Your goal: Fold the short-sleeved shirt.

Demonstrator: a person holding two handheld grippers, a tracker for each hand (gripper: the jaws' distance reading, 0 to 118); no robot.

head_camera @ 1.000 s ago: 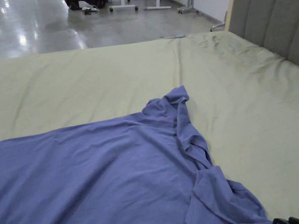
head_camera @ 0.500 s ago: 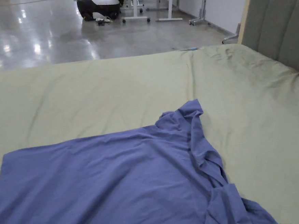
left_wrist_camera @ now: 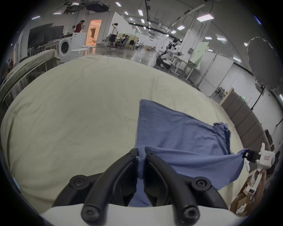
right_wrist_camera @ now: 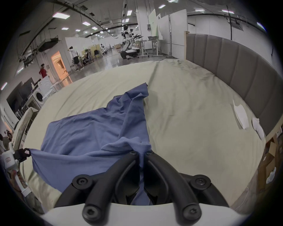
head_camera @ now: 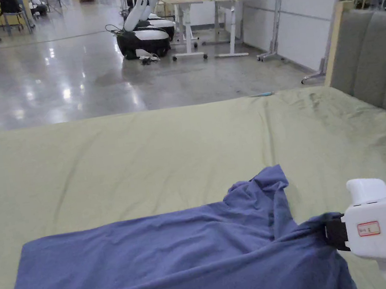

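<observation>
Shirt [head_camera: 167, 261], blue, lies spread on green bed sheet [head_camera: 145, 158]; near edge lifted taut between left gripper [left_wrist_camera: 141, 154] and right gripper [right_wrist_camera: 141, 152], fingers of each pinched tight on cloth.

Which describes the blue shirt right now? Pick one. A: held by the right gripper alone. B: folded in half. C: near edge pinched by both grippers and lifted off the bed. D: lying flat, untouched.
C: the left gripper and the right gripper each clamp the blue shirt, whose near edge hangs stretched between them above the bed.
</observation>
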